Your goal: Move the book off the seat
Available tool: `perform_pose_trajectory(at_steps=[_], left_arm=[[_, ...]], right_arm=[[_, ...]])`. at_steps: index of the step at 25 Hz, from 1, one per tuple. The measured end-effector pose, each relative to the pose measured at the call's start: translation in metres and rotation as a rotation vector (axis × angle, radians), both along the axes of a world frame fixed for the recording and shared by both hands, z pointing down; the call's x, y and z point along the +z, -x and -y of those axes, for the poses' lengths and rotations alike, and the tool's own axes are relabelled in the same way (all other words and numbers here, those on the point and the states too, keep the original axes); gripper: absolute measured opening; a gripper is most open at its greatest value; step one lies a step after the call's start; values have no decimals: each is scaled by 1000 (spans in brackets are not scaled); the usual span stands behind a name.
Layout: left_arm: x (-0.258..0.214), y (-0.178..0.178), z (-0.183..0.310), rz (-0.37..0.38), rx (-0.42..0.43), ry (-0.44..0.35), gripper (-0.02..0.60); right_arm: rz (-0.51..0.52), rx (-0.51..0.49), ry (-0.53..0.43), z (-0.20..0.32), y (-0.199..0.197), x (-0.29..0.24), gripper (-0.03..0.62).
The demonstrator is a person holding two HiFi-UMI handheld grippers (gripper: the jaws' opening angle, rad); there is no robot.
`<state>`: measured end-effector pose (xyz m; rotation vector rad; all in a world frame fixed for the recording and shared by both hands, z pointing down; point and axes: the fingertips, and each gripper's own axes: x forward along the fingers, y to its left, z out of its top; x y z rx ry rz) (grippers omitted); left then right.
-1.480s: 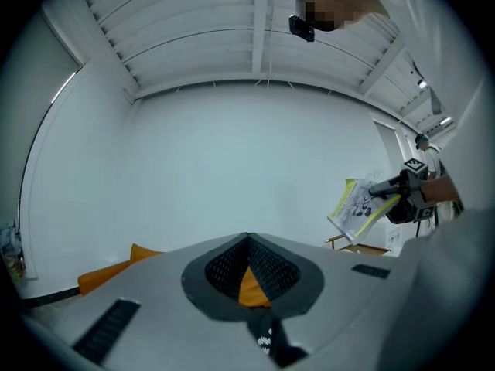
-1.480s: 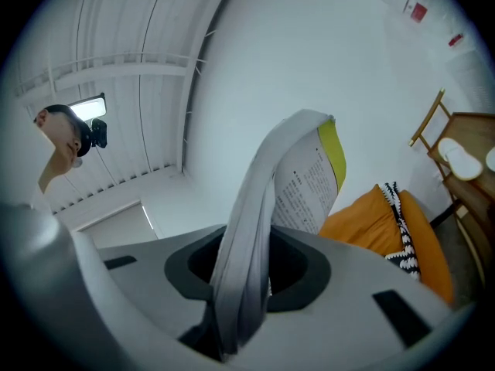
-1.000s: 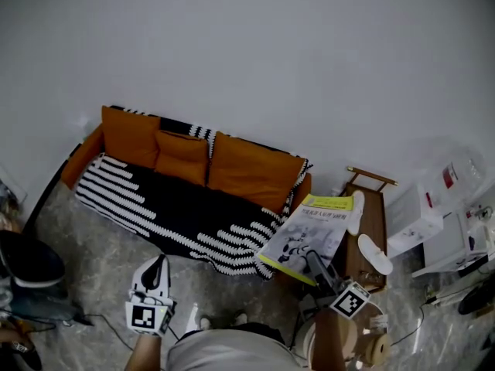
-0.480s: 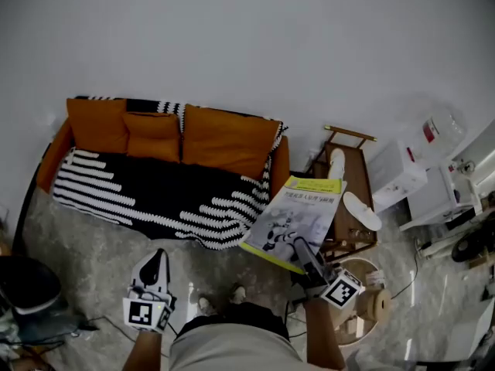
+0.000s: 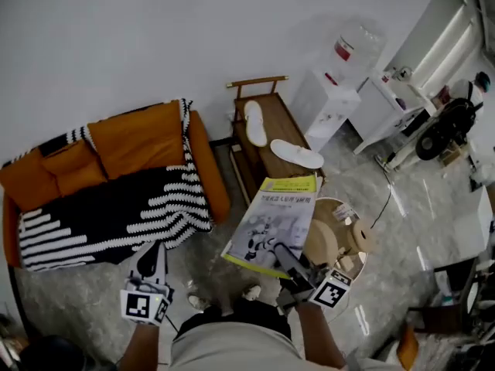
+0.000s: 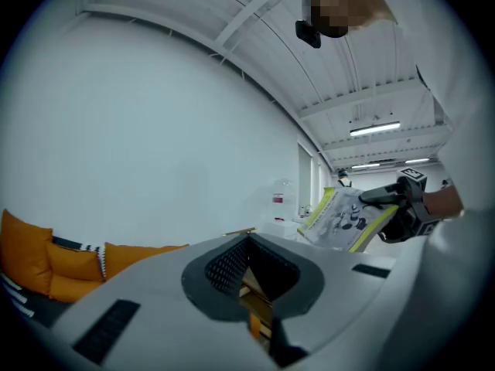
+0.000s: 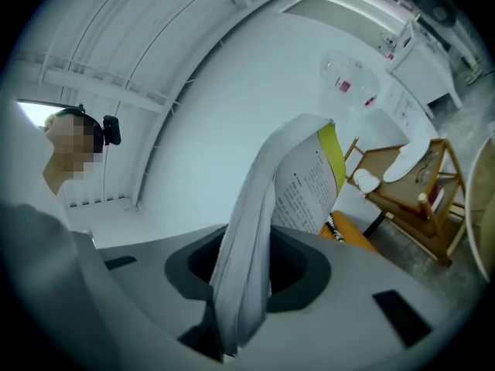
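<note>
the right tool (image 5: 288, 263) is clamping an edge of the thin white-and-yellow paper book (image 5: 274, 222), holding it over the floor (image 5: 387, 238), clear of the orange fabric sofa (image 5: 131, 141). the left tool (image 5: 152, 260) is hanging shut and empty.

The head view looks steeply down from above the person. Both gripper views look upward, close along their jaws; all share the book (image 5: 274, 222) and sofa (image 5: 147, 141).

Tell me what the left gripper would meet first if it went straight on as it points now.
Probably the white wall: in the left gripper view the left gripper aims between the end of the sofa and the wooden rack. Depth is unclear, so the rack might come first.
</note>
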<state>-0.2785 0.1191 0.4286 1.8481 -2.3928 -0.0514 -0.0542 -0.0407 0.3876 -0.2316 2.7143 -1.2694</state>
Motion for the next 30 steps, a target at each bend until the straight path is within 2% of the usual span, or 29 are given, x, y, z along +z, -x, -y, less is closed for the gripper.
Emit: perform_pose_trajectory(at_steps=[5, 8, 13, 17, 25, 30], left_arm=[[0, -70, 89, 26, 184, 17, 17], [-2, -124, 140, 31, 254, 5, 17], [-11, -222, 221, 52, 424, -17, 17], [-15, -288, 269, 62, 508, -21, 17], [-6, -380, 326, 68, 649, 4, 17], [-5, -418, 346, 88, 778, 22, 17]], right_arm=[[-23, 205, 3, 49, -105, 13, 127], [-42, 261, 12, 74, -164, 22, 127], [-30, 386, 33, 108, -256, 32, 127], [-33, 444, 43, 130, -318, 38, 127], [-68, 585, 43, 143, -412, 59, 127], [-52, 691, 97, 137, -444, 69, 127]])
